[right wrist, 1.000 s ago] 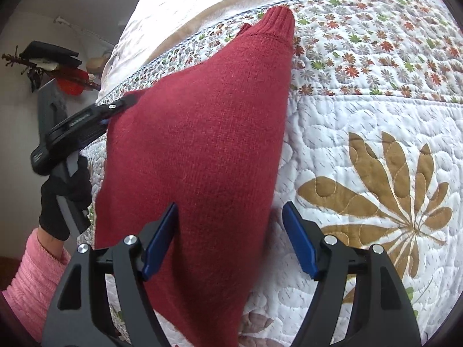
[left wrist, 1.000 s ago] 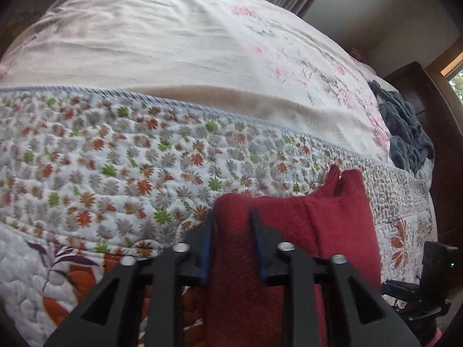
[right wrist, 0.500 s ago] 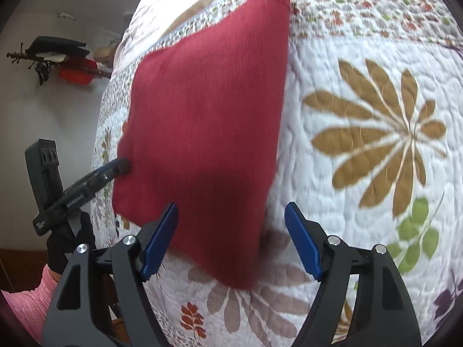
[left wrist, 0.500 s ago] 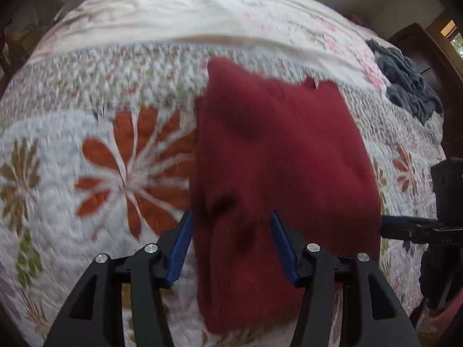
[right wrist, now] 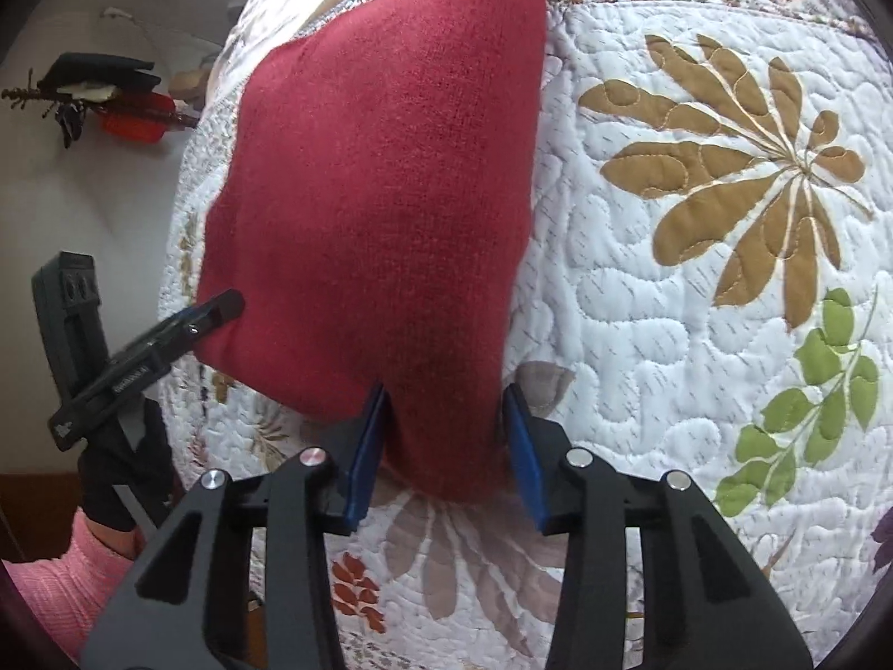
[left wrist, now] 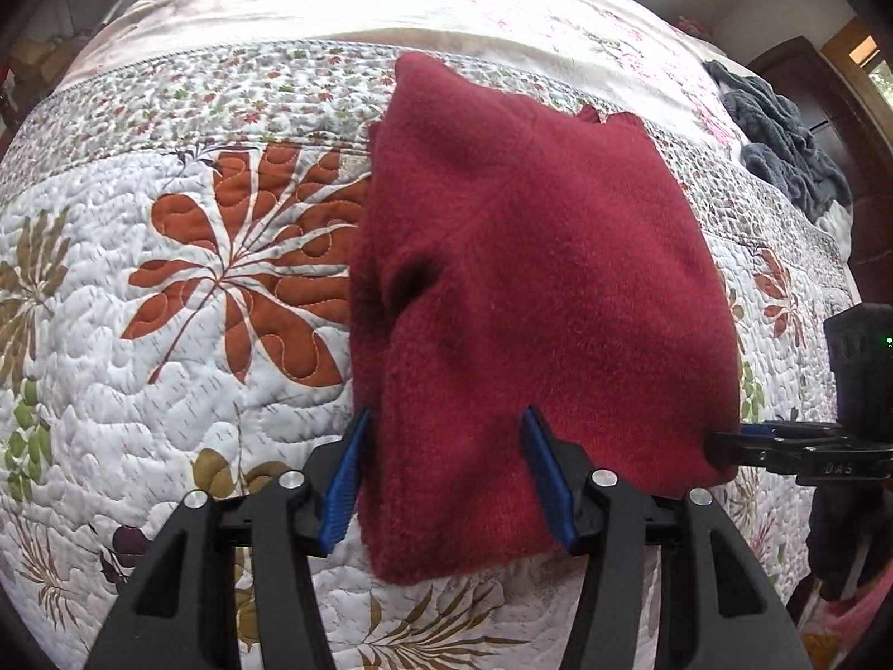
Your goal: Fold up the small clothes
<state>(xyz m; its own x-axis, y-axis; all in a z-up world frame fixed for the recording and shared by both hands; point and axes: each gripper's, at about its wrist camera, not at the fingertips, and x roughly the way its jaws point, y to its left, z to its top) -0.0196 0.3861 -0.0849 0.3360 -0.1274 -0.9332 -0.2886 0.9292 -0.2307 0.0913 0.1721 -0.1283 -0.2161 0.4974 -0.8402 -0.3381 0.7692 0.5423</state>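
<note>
Grippers, two (left wrist: 443, 474) (right wrist: 446, 446) (jaws parted), flank one red sweater (left wrist: 530, 290).

Left gripper (left wrist: 443, 477) held low, jaws parted wide. Right gripper (right wrist: 443, 446) likewise held low, jaws parted. Left hand (right wrist: 125, 472) seen in black glove, pink sleeve (right wrist: 50, 586) at wrist.

Both cams sit low and close over the bed, each looking forward along its own fingers. The left wrist view faces up the quilt (left wrist: 167, 335) toward the far pillow end, with the right gripper (left wrist: 720, 446) poking in from its right edge. The right wrist view looks across the same red sweater (right wrist: 379, 195), catching the left gripper (right wrist: 223, 307) at its left.
</note>
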